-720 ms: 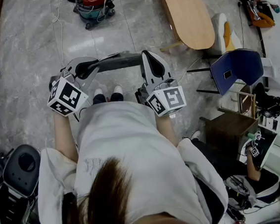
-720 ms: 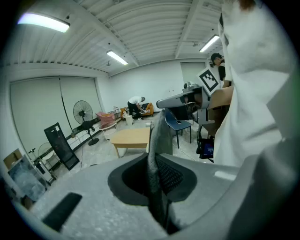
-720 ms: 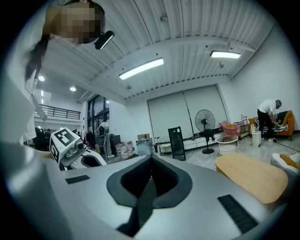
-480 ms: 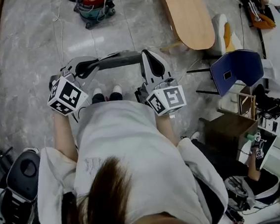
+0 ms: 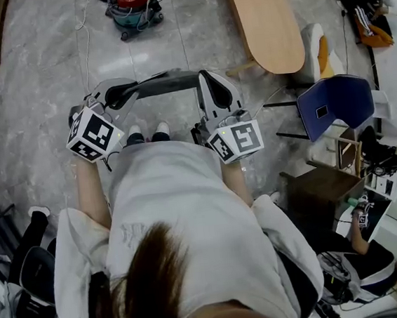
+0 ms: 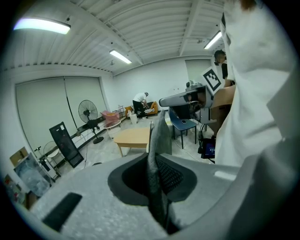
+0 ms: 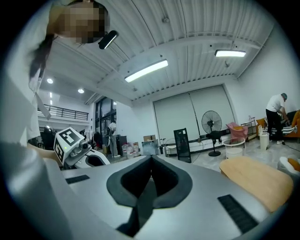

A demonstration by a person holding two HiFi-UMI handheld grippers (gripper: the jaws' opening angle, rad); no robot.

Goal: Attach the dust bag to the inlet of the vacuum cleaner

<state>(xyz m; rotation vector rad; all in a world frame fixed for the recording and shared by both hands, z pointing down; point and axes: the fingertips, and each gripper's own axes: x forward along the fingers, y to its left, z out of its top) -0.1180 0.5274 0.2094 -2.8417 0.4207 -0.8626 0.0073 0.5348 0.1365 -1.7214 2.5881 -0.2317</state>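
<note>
We hold the dust bag (image 6: pixel 158 136) stretched, left tongs (image 6: pixel 153 157) and right tongs (image 7: pixel 151 159) clenched on it. Next, we judge, comes reaching the vacuum cleaner (image 5: pixel 133 3).

Open floor, cluttered edges
Bare floor (image 5: pixel 42 79) fills upper left; vacuum cleaner (image 5: pixel 133 6) top centre, wooden table (image 5: pixel 265 21) upper right, blue chair (image 5: pixel 337 101) right.

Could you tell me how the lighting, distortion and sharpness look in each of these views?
Head view: strong fisheye, and lamp glare whitens the floor near the vacuum cleaner. Left gripper view: dark round vignette, a blown-out ceiling lamp, and the dust bag between the jaws soft at its nearest part. Right gripper view: same vignette, bright lamp strips, jaws slightly soft.
</note>
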